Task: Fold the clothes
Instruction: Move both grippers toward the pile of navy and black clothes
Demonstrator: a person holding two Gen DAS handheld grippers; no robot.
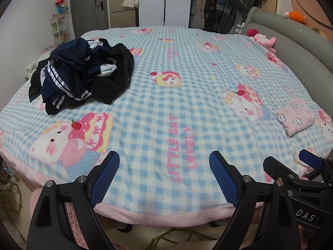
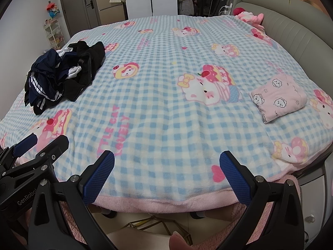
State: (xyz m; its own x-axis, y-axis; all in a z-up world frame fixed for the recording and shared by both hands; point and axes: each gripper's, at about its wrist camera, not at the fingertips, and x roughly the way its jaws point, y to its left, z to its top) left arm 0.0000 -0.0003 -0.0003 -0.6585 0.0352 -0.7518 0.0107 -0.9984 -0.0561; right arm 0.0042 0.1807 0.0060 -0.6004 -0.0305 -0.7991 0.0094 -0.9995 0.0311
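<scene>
Checked blanket on bed; grey headboard, pink plush.

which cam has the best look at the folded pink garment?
Right wrist. The folded pink garment sits larger there, clear of the frame edge, with its printed pattern readable. In the left wrist view it is smaller and squeezed near the right edge, more warped by the fisheye.

Bedroom with a wide bed under a blue-and-white checked blanket

A grey padded headboard curves along the right side, with pink plush toys beside it. Beyond the bed stand a grey door, a white wardrobe and a dark glass-fronted closet. A small white shelf rack stands by the left wall; the floor is pale tile.
</scene>
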